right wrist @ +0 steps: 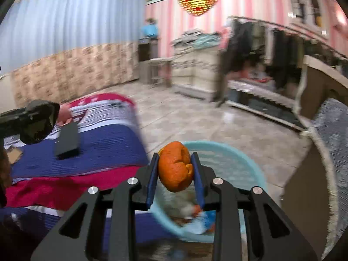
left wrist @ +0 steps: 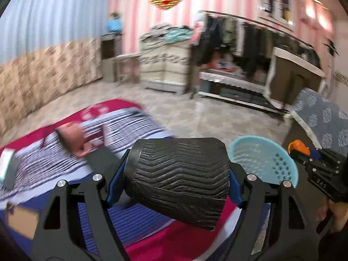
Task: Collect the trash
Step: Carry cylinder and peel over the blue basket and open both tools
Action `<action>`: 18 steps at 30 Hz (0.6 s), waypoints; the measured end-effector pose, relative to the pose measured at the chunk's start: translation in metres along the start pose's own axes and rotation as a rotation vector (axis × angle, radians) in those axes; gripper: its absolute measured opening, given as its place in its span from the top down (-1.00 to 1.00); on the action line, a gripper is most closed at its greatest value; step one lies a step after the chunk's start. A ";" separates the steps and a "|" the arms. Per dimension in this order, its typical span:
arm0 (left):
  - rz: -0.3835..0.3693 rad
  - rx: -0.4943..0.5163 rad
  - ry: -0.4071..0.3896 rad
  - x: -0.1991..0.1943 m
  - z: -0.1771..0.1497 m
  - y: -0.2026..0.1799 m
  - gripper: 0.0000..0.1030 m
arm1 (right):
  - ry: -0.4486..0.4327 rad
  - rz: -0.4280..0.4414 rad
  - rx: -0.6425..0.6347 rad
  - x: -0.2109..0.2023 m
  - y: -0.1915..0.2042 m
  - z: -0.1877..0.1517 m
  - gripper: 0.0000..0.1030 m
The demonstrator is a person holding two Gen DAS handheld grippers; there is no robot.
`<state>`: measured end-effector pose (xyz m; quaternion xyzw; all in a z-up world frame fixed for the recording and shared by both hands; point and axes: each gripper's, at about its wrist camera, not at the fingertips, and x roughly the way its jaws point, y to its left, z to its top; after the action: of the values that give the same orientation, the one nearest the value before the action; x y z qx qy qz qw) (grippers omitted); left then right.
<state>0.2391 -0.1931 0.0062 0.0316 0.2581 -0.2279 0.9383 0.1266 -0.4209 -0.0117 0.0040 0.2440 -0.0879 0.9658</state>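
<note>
My left gripper point(left wrist: 174, 178) is shut on a black ribbed paper cup point(left wrist: 178, 174), held on its side above the striped bed cover point(left wrist: 121, 128). My right gripper point(right wrist: 175, 169) is shut on a piece of orange peel point(right wrist: 175, 166) and holds it over the light blue perforated basket point(right wrist: 250, 165). The basket has scraps in its bottom and also shows in the left wrist view point(left wrist: 261, 161), to the right of the cup. The right gripper with the peel shows there too point(left wrist: 293, 146). The left gripper and cup appear at the left of the right wrist view point(right wrist: 39, 119).
A pink object point(left wrist: 71, 137), a black flat box point(right wrist: 66, 140) and a brown cardboard piece point(left wrist: 21, 219) lie on the bed. A grey patterned seat point(left wrist: 322, 117) stands right of the basket. Tiled floor, a dresser point(left wrist: 165, 65) and a clothes rack point(left wrist: 250, 43) lie beyond.
</note>
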 end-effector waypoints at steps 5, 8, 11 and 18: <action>-0.136 0.047 0.018 0.043 0.005 -0.070 -0.44 | -0.013 -0.080 0.079 -0.008 -0.051 -0.007 0.41; -0.172 0.095 0.040 0.068 -0.001 -0.104 -0.44 | -0.004 -0.098 0.107 -0.006 -0.068 -0.014 0.41; -0.189 0.135 0.057 0.090 -0.005 -0.129 -0.44 | 0.011 -0.110 0.136 0.001 -0.080 -0.022 0.41; -0.223 0.169 0.090 0.123 -0.004 -0.158 -0.64 | 0.043 -0.132 0.168 0.016 -0.101 -0.036 0.41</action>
<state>0.2609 -0.3840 -0.0489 0.0917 0.2818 -0.3501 0.8886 0.1060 -0.5214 -0.0471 0.0706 0.2562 -0.1714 0.9487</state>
